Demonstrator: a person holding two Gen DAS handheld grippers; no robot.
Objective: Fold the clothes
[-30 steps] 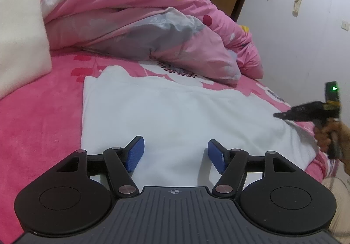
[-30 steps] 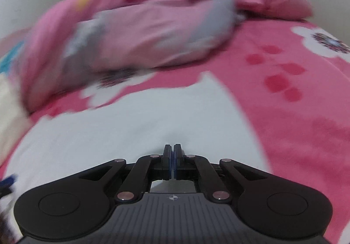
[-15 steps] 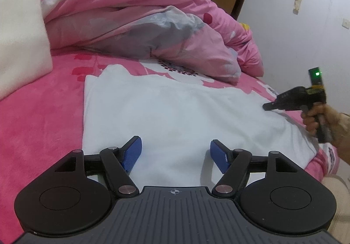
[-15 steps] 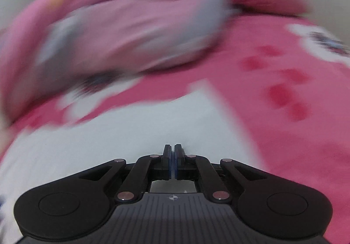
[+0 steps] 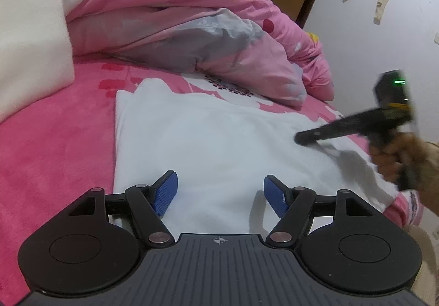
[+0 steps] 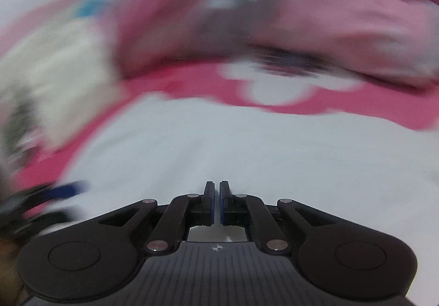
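1. White garment (image 5: pixel 208 141): spread flat on pink bedsheet (image 5: pixel 55 141), ahead of and beneath both sets of fingers.
2. Left gripper (image 5: pixel 219 190): fingers spread wide above garment's near edge, grasping nothing.
3. Right gripper (image 6: pixel 216 203): fingers clenched together; fabric between them cannot be told.

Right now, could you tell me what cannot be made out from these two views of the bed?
- Right wrist view: motion blur smears the duvet and the cream bundle at left.
- Left wrist view: the right tool is blurred; whether it pinches the white garment is unclear.
- Left wrist view: the left tool hides the garment's near edge.
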